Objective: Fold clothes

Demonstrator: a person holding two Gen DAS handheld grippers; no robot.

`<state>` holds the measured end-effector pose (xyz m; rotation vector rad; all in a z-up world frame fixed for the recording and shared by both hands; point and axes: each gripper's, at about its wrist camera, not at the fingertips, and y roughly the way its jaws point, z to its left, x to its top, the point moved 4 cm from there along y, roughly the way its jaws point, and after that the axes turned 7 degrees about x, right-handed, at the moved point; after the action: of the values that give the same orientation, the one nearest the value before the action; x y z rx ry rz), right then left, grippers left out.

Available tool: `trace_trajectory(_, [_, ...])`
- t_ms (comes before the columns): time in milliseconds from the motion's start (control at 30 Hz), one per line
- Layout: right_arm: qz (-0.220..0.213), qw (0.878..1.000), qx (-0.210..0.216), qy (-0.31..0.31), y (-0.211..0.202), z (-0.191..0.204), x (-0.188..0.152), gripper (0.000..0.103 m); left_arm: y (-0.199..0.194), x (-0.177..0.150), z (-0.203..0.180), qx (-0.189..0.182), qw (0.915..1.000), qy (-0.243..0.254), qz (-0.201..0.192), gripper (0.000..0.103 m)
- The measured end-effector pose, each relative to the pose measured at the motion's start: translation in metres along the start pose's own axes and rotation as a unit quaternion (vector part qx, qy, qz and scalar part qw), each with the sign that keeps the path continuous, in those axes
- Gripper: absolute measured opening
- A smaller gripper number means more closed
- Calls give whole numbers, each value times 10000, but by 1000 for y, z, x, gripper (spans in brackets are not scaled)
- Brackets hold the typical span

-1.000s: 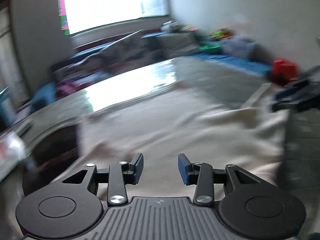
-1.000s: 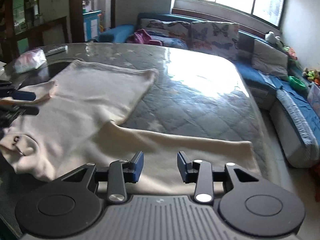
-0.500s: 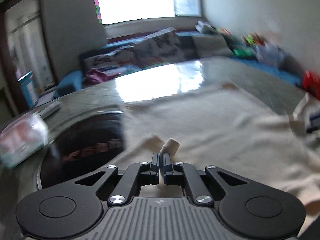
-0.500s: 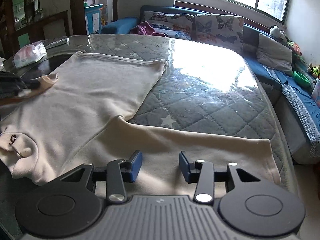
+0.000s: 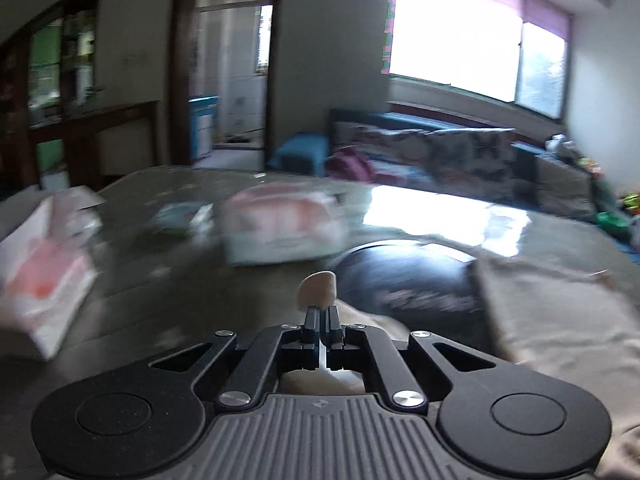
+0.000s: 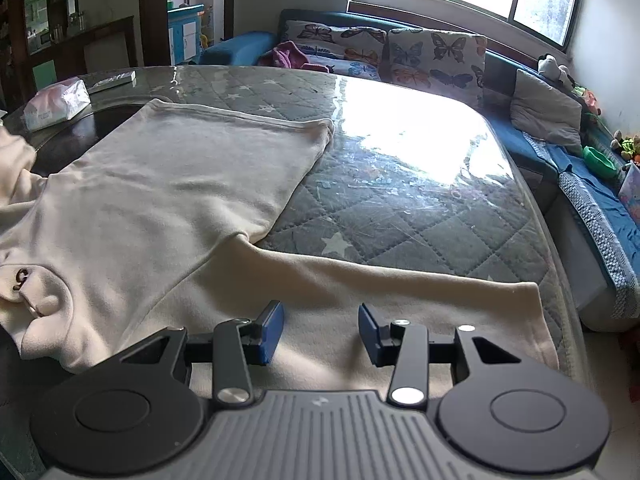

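Observation:
A cream long-sleeved sweatshirt (image 6: 168, 192) lies spread flat on the glass-topped quilted table (image 6: 400, 208), its right sleeve (image 6: 400, 292) stretched along the near edge. My right gripper (image 6: 320, 330) hovers open just over that sleeve, with nothing between its blue pads. My left gripper (image 5: 321, 316) is shut on the cuff of the other sleeve (image 5: 318, 290), a cream tip that sticks up past the fingertips. The rest of the sweatshirt (image 5: 560, 320) trails off to the right in the blurred left wrist view.
Tissue packs (image 5: 280, 228) (image 5: 44, 272) sit on the table ahead of the left gripper; one pack (image 6: 56, 104) and a remote (image 6: 112, 80) show at the far left in the right wrist view. A blue sofa with butterfly cushions (image 6: 400, 52) runs behind and to the right.
My left gripper went from open to shut on the sleeve cuff, then swung left with it towards the tissue packs. The right gripper stayed over the other sleeve.

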<state>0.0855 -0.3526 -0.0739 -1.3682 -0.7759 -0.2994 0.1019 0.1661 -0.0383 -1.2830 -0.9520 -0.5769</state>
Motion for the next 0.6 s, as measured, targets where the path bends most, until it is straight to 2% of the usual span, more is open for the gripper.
trace_trajectory(200, [72, 9999, -69, -58, 2, 1, 2, 44, 11, -25, 28, 385, 9987, -40, 324, 3])
trace_trajectory(300, [96, 9998, -125, -105, 2, 2, 3, 48, 15, -30, 34, 517, 9978, -42, 406, 3])
trace_trajectory(433, [108, 9998, -147, -115, 1, 2, 4, 48, 16, -26, 36, 665, 9967, -88, 466, 4])
trace_trajectory(500, [106, 9998, -131, -128, 1, 3, 4, 49, 10, -21, 34, 644, 9967, -192, 463, 8])
trace_trajectory(600, [104, 9998, -122, -140, 1, 4, 5, 49, 0, -15, 20, 406, 9982, -157, 410, 10])
